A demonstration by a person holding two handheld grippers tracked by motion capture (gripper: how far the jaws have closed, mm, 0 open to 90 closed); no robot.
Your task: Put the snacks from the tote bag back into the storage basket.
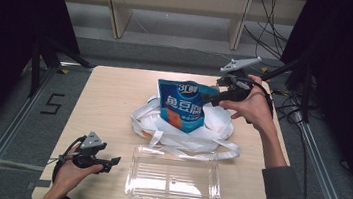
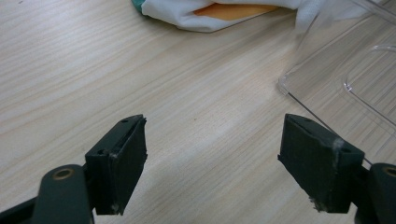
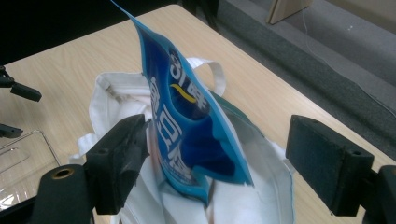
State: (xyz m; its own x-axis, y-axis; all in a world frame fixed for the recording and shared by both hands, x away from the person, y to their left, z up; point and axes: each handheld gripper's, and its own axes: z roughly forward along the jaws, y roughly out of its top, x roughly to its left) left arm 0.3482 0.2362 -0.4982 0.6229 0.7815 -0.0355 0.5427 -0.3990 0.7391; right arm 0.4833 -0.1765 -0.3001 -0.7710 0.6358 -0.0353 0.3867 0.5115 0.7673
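A blue snack bag (image 1: 184, 105) stands upright, its lower end inside a crumpled white tote bag (image 1: 185, 137) in the middle of the table. My right gripper (image 1: 208, 98) is at the bag's upper right edge. In the right gripper view the blue bag (image 3: 187, 121) passes between the wide-apart jaws of the right gripper (image 3: 219, 133); the left pad (image 3: 126, 149) is at the bag's side and the right pad stands well off it. My left gripper (image 1: 113, 161) rests open near the table's front left, with bare wood between the jaws of the left gripper (image 2: 212, 158).
A clear plastic box (image 1: 174, 179) lies at the front of the table, its corner (image 2: 299, 88) just right of my left gripper. Something orange (image 2: 233, 9) peeks from the tote's white cloth (image 2: 187, 16). Tote straps (image 1: 209, 151) trail toward the box. Wooden shelving (image 1: 174, 13) stands beyond the table.
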